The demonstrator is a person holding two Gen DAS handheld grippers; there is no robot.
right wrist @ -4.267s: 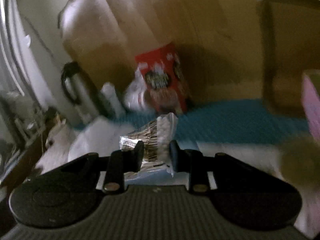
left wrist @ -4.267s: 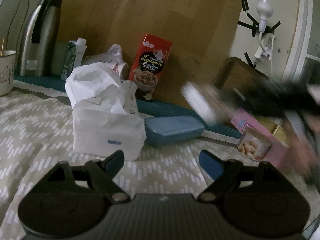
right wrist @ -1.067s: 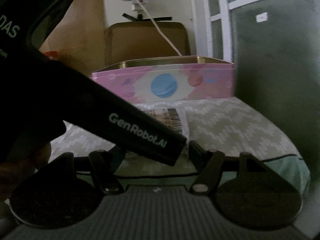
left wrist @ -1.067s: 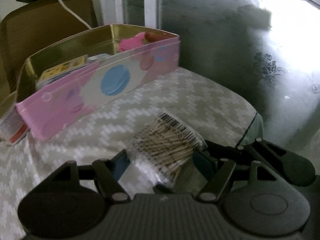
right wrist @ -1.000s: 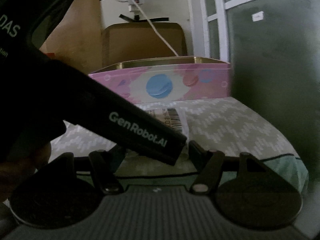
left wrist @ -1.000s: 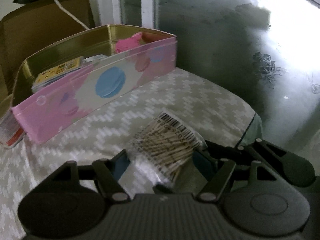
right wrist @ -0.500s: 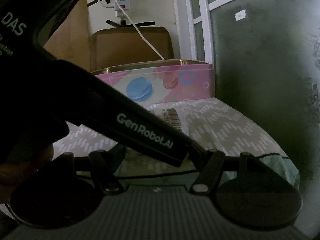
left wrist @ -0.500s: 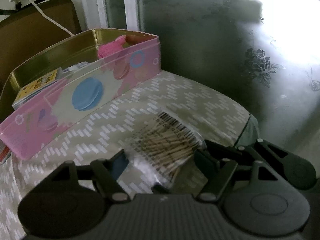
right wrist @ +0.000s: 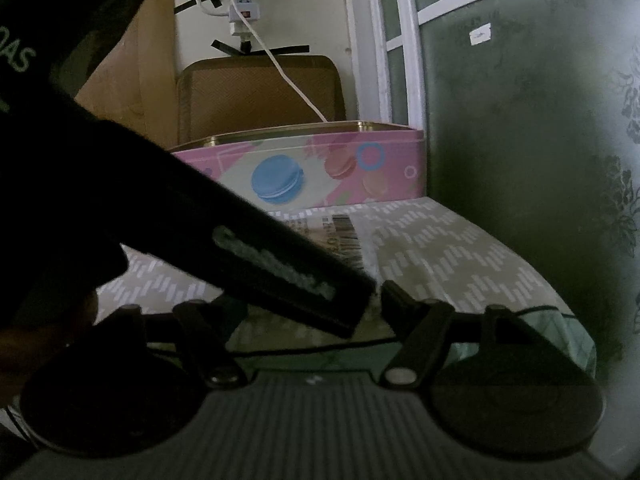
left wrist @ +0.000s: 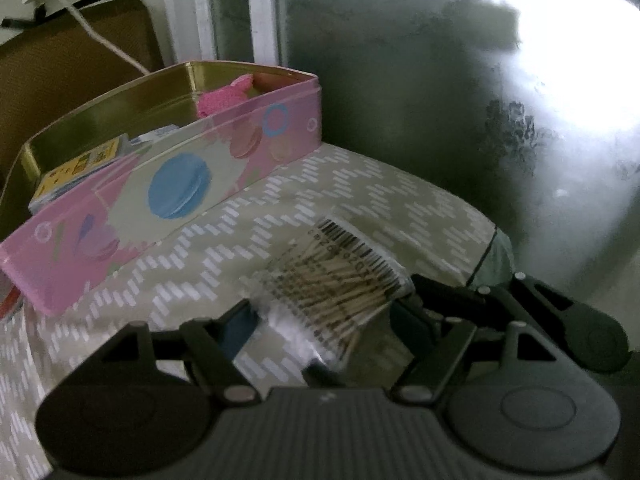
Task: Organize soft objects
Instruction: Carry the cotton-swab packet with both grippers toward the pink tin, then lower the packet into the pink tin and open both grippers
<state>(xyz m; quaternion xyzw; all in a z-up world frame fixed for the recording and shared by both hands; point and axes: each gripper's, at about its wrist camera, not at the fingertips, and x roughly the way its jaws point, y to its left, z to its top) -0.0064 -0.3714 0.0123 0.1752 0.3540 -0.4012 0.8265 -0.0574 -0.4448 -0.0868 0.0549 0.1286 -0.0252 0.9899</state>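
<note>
The left tongs (left wrist: 320, 324) hover spread wide over a clear packet of cotton swabs (left wrist: 332, 284) lying on the patterned counter (left wrist: 400, 200), near the pink tin (left wrist: 180, 184). The right tongs (right wrist: 308, 304) also stand released, just beside the packet.

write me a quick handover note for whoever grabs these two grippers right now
Left gripper: open, fingers on either side of the bag of cotton swabs, not closed on it.
Right gripper: open, holding nothing, low at the table edge behind the bag; the left gripper's body blocks much of its view.
The bag lies flat on the patterned tablecloth, in front of the pink tin.
Done: the tin already holds a pink fluffy item and some small boxes.
Left: close on the bag, lift it, probably drop it into the tin.
</note>
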